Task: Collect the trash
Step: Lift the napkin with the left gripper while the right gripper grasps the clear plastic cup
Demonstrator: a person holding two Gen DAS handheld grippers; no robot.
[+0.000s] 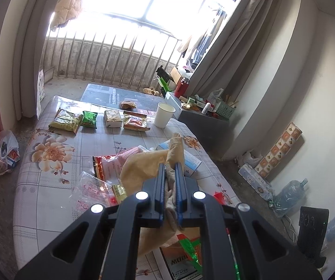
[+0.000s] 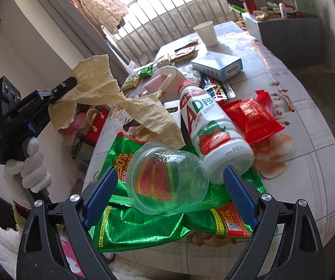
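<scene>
Pinching crumpled tan paper (image 1: 144,163) in left tongs (image 1: 170,170).

— That tan sheet (image 2: 97,86) pinched in the left gripper (image 1: 170,166) looks like crumpled paper, matt and creased.

— And the green snack bag (image 2: 141,224) is foil, very glossy and wrinkled. The clear cup (image 2: 167,179) lying on it is smooth, transparent plastic.

— The white bottle (image 2: 211,130) is plastic too, with a smooth printed label. The red packet (image 2: 253,119) beside it has a shiny film finish.

— The right gripper (image 2: 171,190) has blue pads (image 2: 237,191) with a ribbed, rubbery texture, on matt black plastic arms with bright metal screws.

— The tablecloth (image 1: 48,186) looks slick, like printed vinyl. The paper cup (image 1: 163,114) is plain and matt.
</scene>
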